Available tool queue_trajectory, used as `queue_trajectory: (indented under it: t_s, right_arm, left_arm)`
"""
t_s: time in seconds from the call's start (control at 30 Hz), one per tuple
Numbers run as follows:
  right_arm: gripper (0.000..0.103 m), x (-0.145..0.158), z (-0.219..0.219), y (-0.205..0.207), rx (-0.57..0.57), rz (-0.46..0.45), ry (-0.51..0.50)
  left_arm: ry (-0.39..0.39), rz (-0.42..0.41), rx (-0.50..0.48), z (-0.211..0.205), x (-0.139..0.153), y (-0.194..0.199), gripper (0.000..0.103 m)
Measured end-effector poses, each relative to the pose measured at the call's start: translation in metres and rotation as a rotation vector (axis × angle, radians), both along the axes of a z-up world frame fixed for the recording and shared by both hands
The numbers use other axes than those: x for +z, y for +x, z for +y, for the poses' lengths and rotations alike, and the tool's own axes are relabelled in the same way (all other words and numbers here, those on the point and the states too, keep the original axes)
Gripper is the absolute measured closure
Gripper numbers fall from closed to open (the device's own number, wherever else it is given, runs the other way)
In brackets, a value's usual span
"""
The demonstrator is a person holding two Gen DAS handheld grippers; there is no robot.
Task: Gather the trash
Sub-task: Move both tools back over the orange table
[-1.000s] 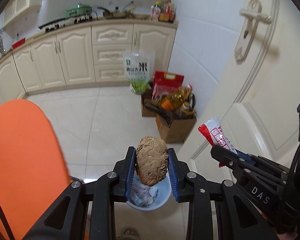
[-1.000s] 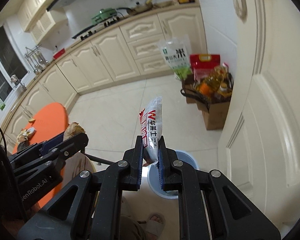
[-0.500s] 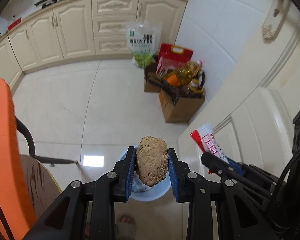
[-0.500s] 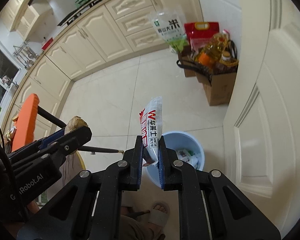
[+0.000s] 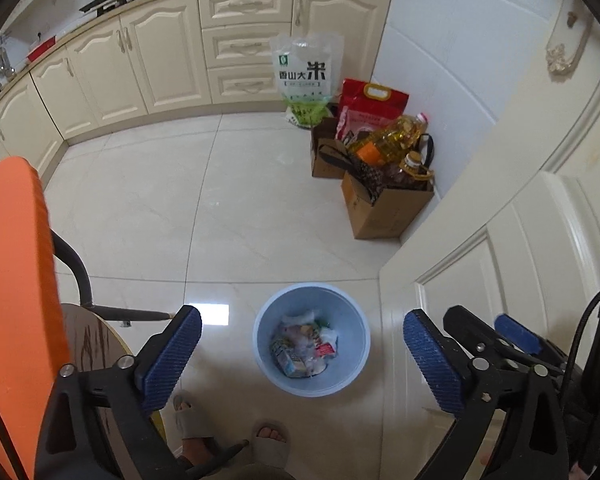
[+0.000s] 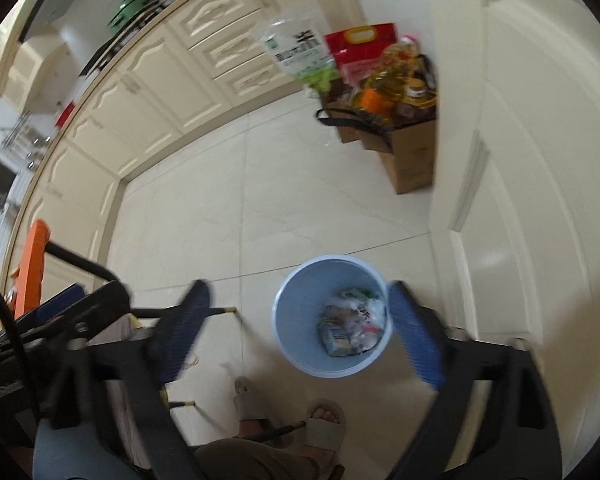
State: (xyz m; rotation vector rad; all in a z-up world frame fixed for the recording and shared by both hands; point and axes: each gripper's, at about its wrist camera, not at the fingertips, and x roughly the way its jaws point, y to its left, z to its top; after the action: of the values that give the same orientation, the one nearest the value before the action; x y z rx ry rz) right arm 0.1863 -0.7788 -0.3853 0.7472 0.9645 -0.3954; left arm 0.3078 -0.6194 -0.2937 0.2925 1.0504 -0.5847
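Note:
A light blue waste bin (image 5: 356, 344) stands on the tiled floor below both grippers, with several pieces of trash (image 5: 304, 344) inside. It also shows in the right wrist view (image 6: 296, 320), with the trash (image 6: 352, 326) in it. My left gripper (image 5: 300, 344) is open wide and empty above the bin. My right gripper (image 6: 296, 320) is open wide and empty above the bin too, and blurred. The right gripper shows at the right edge of the left wrist view (image 5: 512, 336).
An orange chair back (image 5: 12, 280) and a round wooden seat (image 5: 88, 340) are at the left. A cream door (image 5: 520, 220) is at the right. Cardboard boxes with oil bottles (image 5: 384, 184) and a rice bag (image 5: 306, 76) stand by the cabinets. Feet in slippers (image 5: 228, 436) are near the bin.
Both grippers have opened. The brown lump has left the left gripper and the red and white wrapper has left the right one. Both cameras now look more steeply down at the bin.

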Motion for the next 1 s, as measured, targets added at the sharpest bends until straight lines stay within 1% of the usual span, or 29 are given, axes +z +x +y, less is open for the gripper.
queue_trajectory:
  t_s: [0.03, 0.1, 0.13, 0.33, 0.43, 0.5, 0.77, 0.87, 1.0]
  right_arm:
    - [0.0, 0.002, -0.002, -0.002, -0.011, 0.004, -0.001]
    - [0.0, 0.007, -0.003, -0.005, -0.019, 0.018, -0.019]
    - [0.0, 0.012, -0.002, -0.006, -0.02, 0.018, -0.026]
    - [0.0, 0.044, 0.007, -0.016, -0.029, -0.02, -0.064]
    - [0.0, 0.063, 0.015, -0.02, -0.029, -0.042, -0.089]
    - [0.0, 0.077, 0.022, -0.023, -0.028, -0.06, -0.103]
    - [0.0, 0.13, 0.06, -0.029, 0.0, -0.127, -0.169]
    - [0.0, 0.155, 0.082, -0.031, 0.017, -0.159, -0.201]
    - [0.0, 0.187, 0.11, -0.032, 0.047, -0.21, -0.237]
  left_arm:
    - [-0.005, -0.007, -0.001, 0.009, 0.002, -0.004, 0.003]
    - [-0.021, -0.026, -0.003, 0.011, 0.009, -0.012, 0.003]
    - [-0.029, -0.032, -0.003, 0.022, 0.013, -0.019, 0.003]
    - [-0.083, -0.094, -0.006, 0.054, 0.04, -0.047, 0.003]
    - [-0.11, -0.126, -0.004, 0.081, 0.056, -0.063, 0.003]
    - [-0.128, -0.157, 0.003, 0.1, 0.066, -0.075, 0.003]
    - [-0.194, -0.226, 0.035, 0.181, 0.103, -0.128, 0.003]
    - [-0.221, -0.257, 0.053, 0.211, 0.118, -0.146, 0.003]
    - [-0.267, -0.316, 0.09, 0.265, 0.14, -0.181, 0.002]
